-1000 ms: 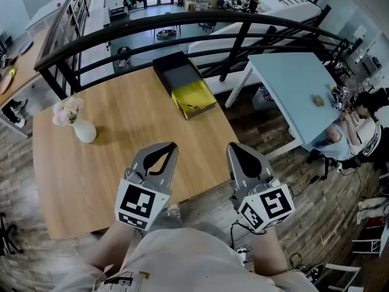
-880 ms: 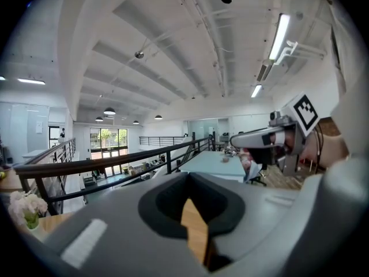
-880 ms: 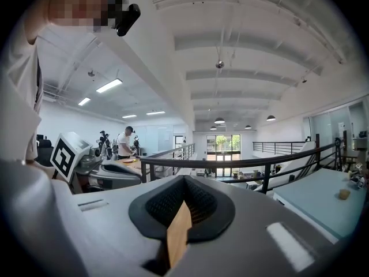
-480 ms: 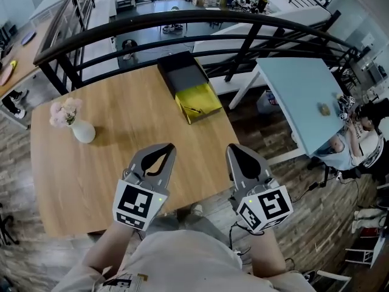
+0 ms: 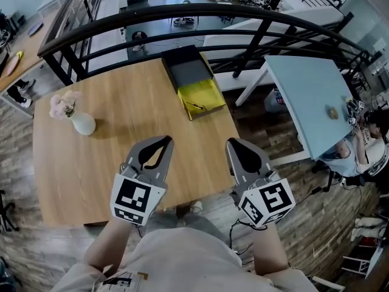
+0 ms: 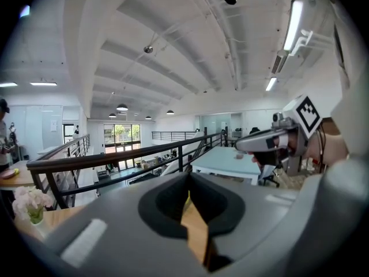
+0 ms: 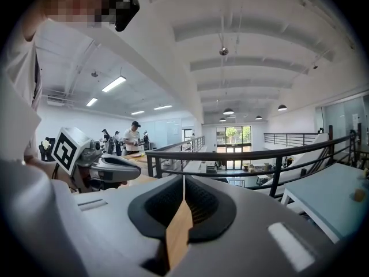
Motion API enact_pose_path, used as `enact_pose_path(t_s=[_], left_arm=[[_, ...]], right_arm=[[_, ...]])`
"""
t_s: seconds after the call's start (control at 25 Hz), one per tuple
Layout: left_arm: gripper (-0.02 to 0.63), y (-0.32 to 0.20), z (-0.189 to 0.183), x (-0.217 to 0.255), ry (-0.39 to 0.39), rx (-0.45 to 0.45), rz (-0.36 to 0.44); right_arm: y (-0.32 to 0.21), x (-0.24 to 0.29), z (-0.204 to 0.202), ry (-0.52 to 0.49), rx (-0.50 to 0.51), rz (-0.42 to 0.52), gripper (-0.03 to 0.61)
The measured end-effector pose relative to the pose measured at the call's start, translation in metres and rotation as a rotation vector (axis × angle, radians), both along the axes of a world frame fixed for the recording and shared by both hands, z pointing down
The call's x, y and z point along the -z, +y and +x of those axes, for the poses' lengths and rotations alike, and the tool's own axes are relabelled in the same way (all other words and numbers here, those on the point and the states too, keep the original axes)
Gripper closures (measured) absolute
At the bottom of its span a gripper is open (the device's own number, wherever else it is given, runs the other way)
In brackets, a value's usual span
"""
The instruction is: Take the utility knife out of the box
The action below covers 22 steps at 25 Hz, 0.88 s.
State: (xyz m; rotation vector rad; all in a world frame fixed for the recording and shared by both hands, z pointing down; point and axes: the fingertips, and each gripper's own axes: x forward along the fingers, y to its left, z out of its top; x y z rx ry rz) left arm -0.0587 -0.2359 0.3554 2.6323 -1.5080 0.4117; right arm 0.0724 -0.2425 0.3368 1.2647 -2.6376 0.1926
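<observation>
- Utility knife (image 5: 194,106): thin dark thing lying in yellow half of box (image 5: 210,90), far on counter (image 5: 115,145), right of middle.
- Too small for detail; probably light, stiff, smooth body, sharp at blade end.
- Pinch across middle of handle.
- Left gripper (image 5: 165,140): near edge, jaws pressed together, empty.
- Right gripper (image 5: 234,143): jaws just been opening, still almost together, nothing between.

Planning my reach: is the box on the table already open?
Yes, in the head view the box lies open at the table's far edge, its yellow inside exposed.
</observation>
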Motion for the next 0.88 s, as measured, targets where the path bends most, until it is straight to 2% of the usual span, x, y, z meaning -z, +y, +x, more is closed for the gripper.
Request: enact_pose_path(t_s=[0.24, 0.56, 0.76, 0.88], left_arm=[[0.611, -0.022, 0.007, -0.006, 0.038, -0.004, 0.004], [0.611, -0.068, 0.006, -0.023, 0.014, 0.021, -0.003], [0.611, -0.098, 0.007, -0.034, -0.065, 0.007, 0.012], [0.611, -0.118, 0.008, -0.046, -0.047, 0.008, -0.012]], right_arm=[[-0.031, -0.010, 0.004, 0.112, 0.031, -0.022, 0.546], [-0.092, -0.024, -0.018, 0.178, 0.145, -0.039, 0.501], [-0.132, -0.043, -0.041, 0.232, 0.228, -0.065, 0.471], [-0.161, -0.067, -0.050, 0.281, 0.261, -0.088, 0.437]])
